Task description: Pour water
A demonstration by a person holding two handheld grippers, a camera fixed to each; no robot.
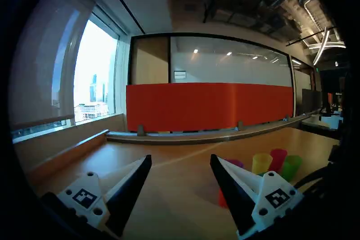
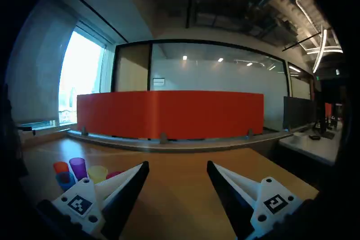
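- Left gripper (image 1: 180, 156): fingers spread wide with nothing between them, over the wooden bench (image 1: 180, 204).
- Plastic cups (image 1: 261, 162) stand upright, mouths up, clustered just beyond its right finger.
- Right gripper (image 2: 177, 163): fingers wide and empty; the plastic cups (image 2: 77, 166) stand upright beyond its left finger.

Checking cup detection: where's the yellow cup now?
The yellow cup stands on the wooden desk, lower right in the left gripper view, between the purple cup and the pink cup; lower left in the right gripper view.
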